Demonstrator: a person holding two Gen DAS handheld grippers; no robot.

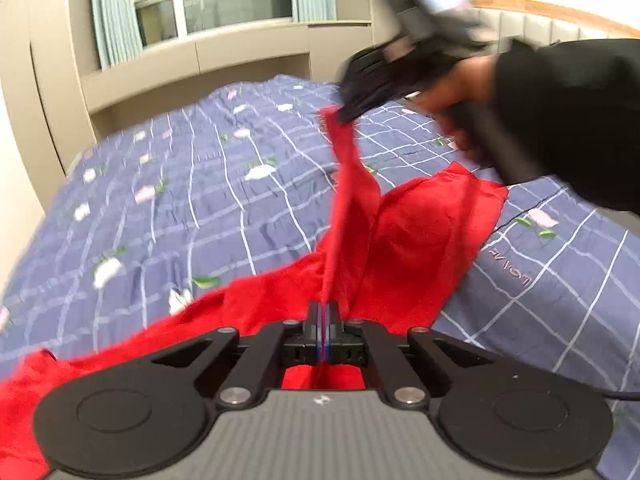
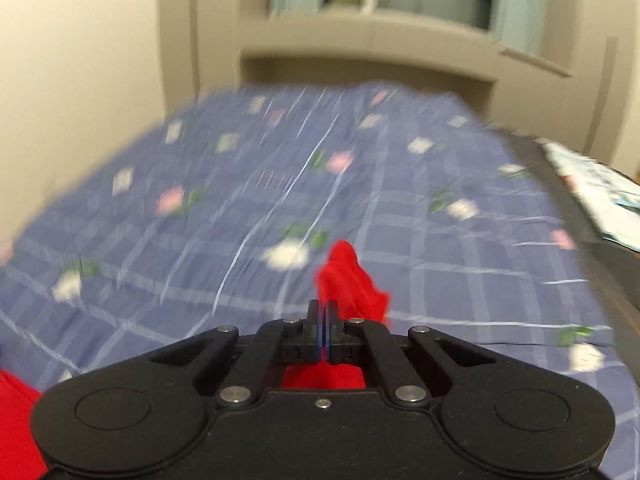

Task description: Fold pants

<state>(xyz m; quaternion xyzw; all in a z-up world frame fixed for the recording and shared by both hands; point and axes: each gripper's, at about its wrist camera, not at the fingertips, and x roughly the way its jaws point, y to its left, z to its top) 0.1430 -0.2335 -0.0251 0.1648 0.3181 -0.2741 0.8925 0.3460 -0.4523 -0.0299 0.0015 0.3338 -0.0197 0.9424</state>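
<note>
The red pants (image 1: 416, 240) lie partly on the bed and are partly lifted. My left gripper (image 1: 325, 312) is shut on an edge of the red fabric, which stretches taut up from it. My right gripper (image 1: 348, 114), blurred in the left wrist view, is shut on the far end of that same stretched edge above the bed. In the right wrist view my right gripper (image 2: 322, 310) is shut on a bunch of the red pants (image 2: 352, 280) that sticks out past the fingers. More red cloth shows at the lower left (image 2: 16, 420).
The bed has a blue checked cover (image 1: 180, 208) with flower prints. A beige window ledge and wall (image 1: 200, 60) stand behind the bed. A dark bed edge with light papers or cloth (image 2: 592, 188) is at the right.
</note>
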